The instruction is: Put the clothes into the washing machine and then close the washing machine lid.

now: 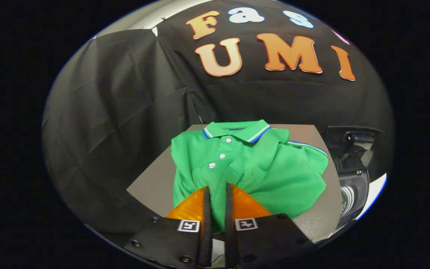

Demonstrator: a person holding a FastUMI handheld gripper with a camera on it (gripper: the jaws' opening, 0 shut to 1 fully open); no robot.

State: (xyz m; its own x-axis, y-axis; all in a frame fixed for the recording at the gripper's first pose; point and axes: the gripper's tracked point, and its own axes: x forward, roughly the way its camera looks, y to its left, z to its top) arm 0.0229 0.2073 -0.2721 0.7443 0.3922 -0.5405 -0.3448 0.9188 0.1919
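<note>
A green polo shirt (252, 168) with a white-and-blue striped collar and white buttons lies folded on a grey table (151, 183). My gripper (218, 189) is over the shirt's near hem, its two fingers close together with a fold of green fabric pinched between them. The washing machine (351, 175), dark with its opening partly seen, stands just past the table's right side, beyond the shirt.
Black cloth walls close in behind the table and along its left. Bare grey tabletop shows to the left of the shirt and in a strip to its right, before the machine.
</note>
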